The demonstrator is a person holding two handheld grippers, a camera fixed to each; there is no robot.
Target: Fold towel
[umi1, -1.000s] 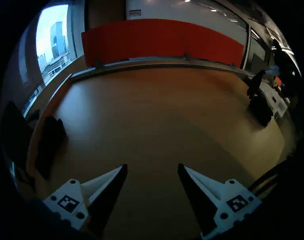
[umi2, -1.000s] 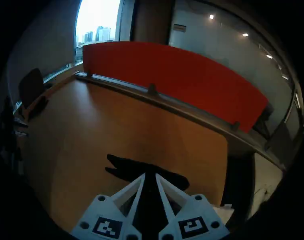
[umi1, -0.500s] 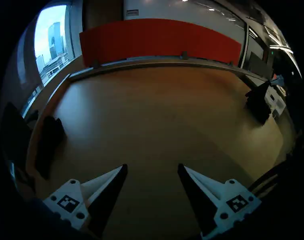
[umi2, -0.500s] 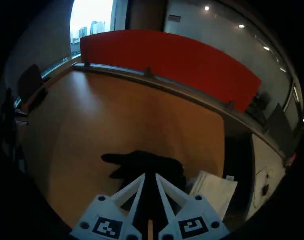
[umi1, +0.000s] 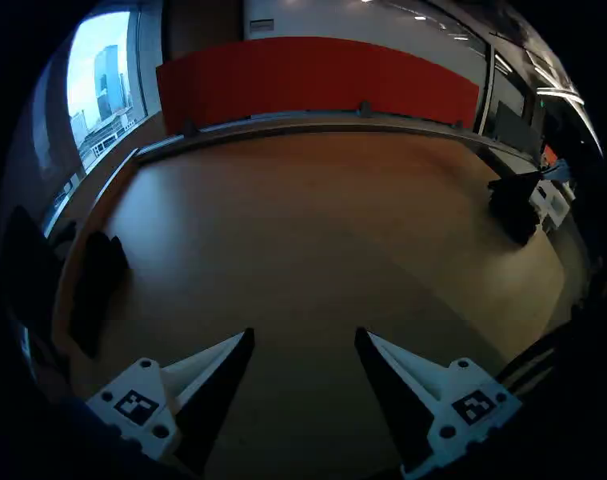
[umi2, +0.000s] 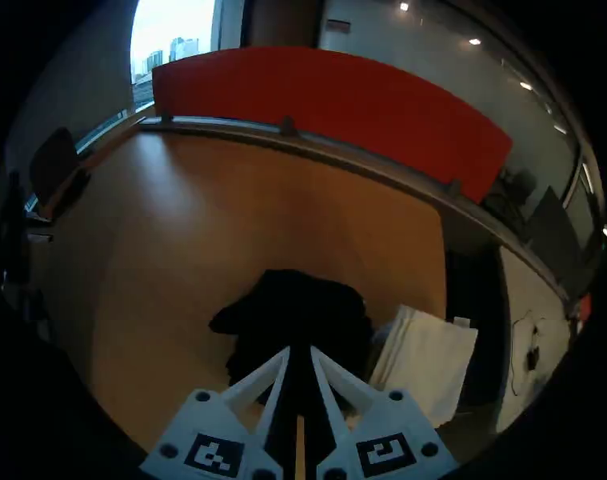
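Towel first: the black towel (umi2: 297, 308) sits bunched in a dark heap on the wooden counter (umi1: 303, 216), near its right-hand end, right at the tips of the right hand-held gripper (umi2: 299, 354). That gripper's fingers are drawn almost together, only a thin slit between them, and dark cloth fills that slit at the tips, so it is pinching the towel. Just beside the heap, on the right in the right gripper view, lies a white folded stack (umi2: 427, 364) at the counter's edge; cloth or paper, I cannot tell.

Over to the left hand-held gripper (umi1: 303, 338): fingers spread wide, holding nothing, bare wood showing between them. It hangs over the near part of the counter, well apart from the towel. A red partition (umi1: 319, 76) runs along the counter's far edge, a window (umi1: 103, 80) shows city towers, and a dark chair (umi2: 53, 164) stands off the counter's left side.
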